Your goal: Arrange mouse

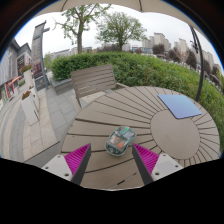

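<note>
- Outdoor setting is seen: a round slatted wooden table (pixel 140 125) fills the lower centre and right of the frame.
- The gripper (pixel 112 158) is held low over the table; its fingers are spread wide apart, and nothing is gripped.
- Pink pads (pixel 77 157) are seen on the inner faces, lower left and lower right.
- The mouse (pixel 120 141) (translucent, greenish-grey) is seen resting on the table at lower centre, between the two fingertips, with a gap at either side.
- A blue mouse mat (pixel 181 105) is laid flat at centre right, well apart from the mouse.
- A wooden bench (pixel 93 82) is noted beyond the table at centre left, with a hedge (pixel 150 68) behind.
- Trees (pixel 105 25) and buildings are noted along the top.
</note>
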`<state>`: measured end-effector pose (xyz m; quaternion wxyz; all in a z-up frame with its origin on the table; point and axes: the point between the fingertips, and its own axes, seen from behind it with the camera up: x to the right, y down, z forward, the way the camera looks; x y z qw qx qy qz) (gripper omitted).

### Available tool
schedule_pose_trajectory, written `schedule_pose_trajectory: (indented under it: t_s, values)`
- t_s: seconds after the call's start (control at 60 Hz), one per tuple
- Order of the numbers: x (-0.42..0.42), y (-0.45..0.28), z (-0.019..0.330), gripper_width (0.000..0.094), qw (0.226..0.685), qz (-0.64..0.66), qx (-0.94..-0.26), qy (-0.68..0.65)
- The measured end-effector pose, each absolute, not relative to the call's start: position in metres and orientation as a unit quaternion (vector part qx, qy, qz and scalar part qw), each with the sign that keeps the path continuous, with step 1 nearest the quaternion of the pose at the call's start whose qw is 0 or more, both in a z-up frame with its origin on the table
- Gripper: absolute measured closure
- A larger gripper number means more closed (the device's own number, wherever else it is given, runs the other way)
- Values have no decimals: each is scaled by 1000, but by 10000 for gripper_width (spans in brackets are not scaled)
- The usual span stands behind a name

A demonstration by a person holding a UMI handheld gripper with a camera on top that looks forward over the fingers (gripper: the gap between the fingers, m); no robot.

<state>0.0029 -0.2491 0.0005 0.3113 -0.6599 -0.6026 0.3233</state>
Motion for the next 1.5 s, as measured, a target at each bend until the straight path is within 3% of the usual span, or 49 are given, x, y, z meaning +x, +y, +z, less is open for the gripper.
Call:
schedule_pose_trajectory:
  t_s: [0.383,0.483,0.567,0.6,0.617,0.733,0.833,0.95,1.117,1.217,1.35,1.5]
  values:
    - [-51,-253,-6,83,314,327,-639,-621]
    - [-57,-253,-8,124,315,323,-634,-628]
    - [-60,-250,-12,231,318,313,-635,-631]
    - [-60,-244,-13,365,321,308,-638,-629]
    - [-60,-240,-14,486,324,303,-639,-628]
    - [-63,-240,-10,547,309,306,-634,-639]
    - [-65,-237,13,558,294,324,-639,-633]
    - [-73,-213,65,557,291,351,-636,-623]
    - [-118,-113,140,558,343,361,-617,-610]
    - [-154,-25,153,559,376,344,-621,-595]
    - [-191,85,111,558,387,307,-647,-581]
    - [-201,138,29,553,322,271,-685,-595]
